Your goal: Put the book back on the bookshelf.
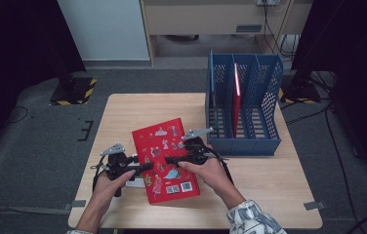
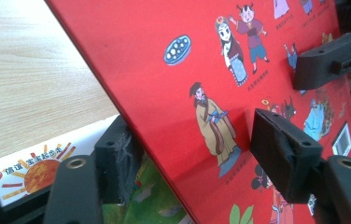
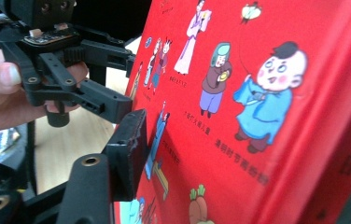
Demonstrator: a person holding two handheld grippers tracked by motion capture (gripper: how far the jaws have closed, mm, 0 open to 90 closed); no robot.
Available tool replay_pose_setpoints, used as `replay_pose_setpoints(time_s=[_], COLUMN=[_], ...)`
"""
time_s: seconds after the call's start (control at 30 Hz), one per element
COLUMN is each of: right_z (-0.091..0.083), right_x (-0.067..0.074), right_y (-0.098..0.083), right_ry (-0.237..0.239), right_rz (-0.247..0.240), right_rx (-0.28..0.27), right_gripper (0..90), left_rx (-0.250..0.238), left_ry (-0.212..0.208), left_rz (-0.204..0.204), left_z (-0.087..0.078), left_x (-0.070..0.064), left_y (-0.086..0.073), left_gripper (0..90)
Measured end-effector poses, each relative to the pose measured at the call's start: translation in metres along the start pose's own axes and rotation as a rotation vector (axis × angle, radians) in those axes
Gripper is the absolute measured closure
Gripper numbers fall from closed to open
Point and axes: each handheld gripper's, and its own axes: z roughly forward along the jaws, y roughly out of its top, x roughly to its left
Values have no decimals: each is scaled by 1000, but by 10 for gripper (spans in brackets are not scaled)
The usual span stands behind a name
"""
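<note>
The left gripper (image 2: 190, 163) straddles the near long edge of the red book (image 1: 166, 160), one finger (image 2: 117, 163) beneath the cover and the other above it. Its jaws stand partly open, and whether the pads press on the cover cannot be told. The right gripper (image 1: 172, 160) reaches in from the opposite side, jaws half apart, one finger (image 3: 129, 151) beside the cover; a grip cannot be confirmed. The book lies tilted above a second, white-covered book (image 2: 29, 165) on the table (image 1: 123, 112). Judged a stiff, glossy hardcover of moderate weight, it should be taken at opposite edges, pads well onto the board. Beyond the fingers stands the blue file rack (image 1: 244, 102), a red volume (image 1: 236, 97) upright in it.
</note>
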Motion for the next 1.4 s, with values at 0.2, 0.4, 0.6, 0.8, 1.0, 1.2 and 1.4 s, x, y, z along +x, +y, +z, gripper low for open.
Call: replay_pose_setpoints(time_s=[0.2,0.4,0.6,0.8,1.0,1.2,1.4], right_z=[-8,-13,-16,-18,-19,-26,-34], right_x=[-1,0,-2,-2,0,8,20], right_y=[0,0,-4,-6,-2,4,17], right_ry=[39,-12,-10,0,-24,6,101], right_rz=[18,-19,-11,14,-17,-33,-41], right_rx=[-29,-14,-12,-28,-30,-45,-81], right_gripper=[510,434,435,449,428,517,622], left_rx=[-56,-60,-54,-72,-86,-112,-107], left_ry=[-33,-23,-15,-14,-18,-26,-64], left_rz=[-16,17,38,45,57,60,76], left_z=[-8,-7,-8,-12,-17,-28,-31], left_x=[0,-4,-9,-12,-13,-17,-29], left_y=[3,6,8,12,14,19,25], left_gripper=[449,481,496,532,568,590,574])
